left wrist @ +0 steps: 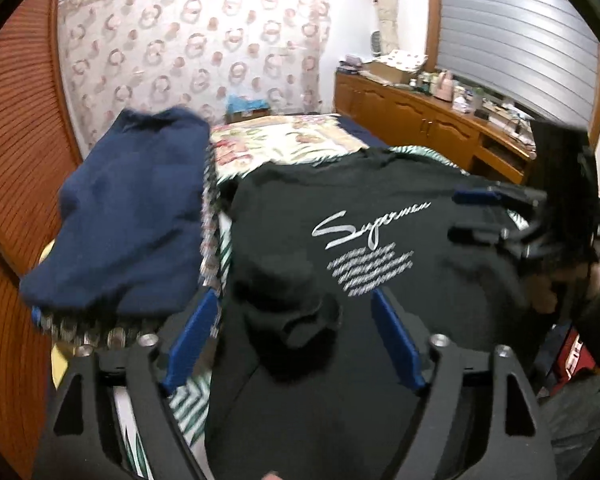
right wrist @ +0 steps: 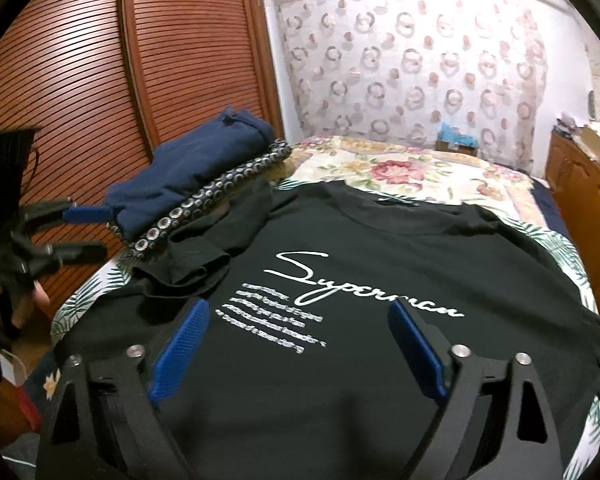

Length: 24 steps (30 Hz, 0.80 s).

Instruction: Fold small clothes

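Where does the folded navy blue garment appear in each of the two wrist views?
Left wrist view: the folded navy blue garment lies at left of centre, left of the black printed T-shirt.
Right wrist view: it lies at upper left, beyond the shirt's rumpled sleeve.
Shared landmark: the shirt's white script print.

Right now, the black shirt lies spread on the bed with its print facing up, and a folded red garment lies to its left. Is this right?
Not quite: the folded garment is navy blue, not red, as the right wrist view shows. The black shirt does lie spread, print up, on the bed.
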Tool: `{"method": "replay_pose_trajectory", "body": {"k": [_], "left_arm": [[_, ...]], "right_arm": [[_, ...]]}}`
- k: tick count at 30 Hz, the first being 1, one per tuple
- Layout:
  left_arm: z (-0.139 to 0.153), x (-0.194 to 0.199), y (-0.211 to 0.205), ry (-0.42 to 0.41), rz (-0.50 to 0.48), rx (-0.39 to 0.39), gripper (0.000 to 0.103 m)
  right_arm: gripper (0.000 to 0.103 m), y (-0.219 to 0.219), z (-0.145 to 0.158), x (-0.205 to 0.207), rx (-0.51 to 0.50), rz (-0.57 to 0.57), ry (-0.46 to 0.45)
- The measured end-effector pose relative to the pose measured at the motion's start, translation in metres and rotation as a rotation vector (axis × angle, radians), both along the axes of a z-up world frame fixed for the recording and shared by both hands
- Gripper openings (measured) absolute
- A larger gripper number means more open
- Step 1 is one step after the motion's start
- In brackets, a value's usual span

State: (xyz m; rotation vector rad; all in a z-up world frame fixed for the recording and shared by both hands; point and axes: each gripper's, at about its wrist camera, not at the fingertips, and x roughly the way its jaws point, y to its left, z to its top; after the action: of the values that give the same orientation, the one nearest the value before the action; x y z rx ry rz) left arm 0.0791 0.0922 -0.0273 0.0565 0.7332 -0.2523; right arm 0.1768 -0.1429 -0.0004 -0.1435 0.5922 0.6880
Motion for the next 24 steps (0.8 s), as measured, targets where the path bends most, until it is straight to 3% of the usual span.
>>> {"method": "replay_pose_trajectory", "body": {"k": [11,18,22,23,24], "left_arm": [[-0.06,0.001,0.033,0.135,0.122,0.029,0.086],[-0.082,0.013,0.042,0.205,0.159,0.062,0.086],[-0.084,0.018,0.045,0.201,0.165,0.043,0.089],[-0.084,0.018,0.045,0.195,0.169,0.045,0.091],[-0.085,0.018,0.045,0.191,0.168,0.046,0.092]], "right_arm": [[0.053,0.096,-0.018,0.039,-0.016,0.181,0.16],[0.052,0.159,-0.042,0.06,-0.068,0.254,0.23],[0.048,0.177,-0.056,0.07,-0.097,0.254,0.245],[0.043,0.179,-0.057,0.072,-0.098,0.254,0.253],[0.031,0.181,-0.059,0.072,-0.098,0.253,0.26]]}}
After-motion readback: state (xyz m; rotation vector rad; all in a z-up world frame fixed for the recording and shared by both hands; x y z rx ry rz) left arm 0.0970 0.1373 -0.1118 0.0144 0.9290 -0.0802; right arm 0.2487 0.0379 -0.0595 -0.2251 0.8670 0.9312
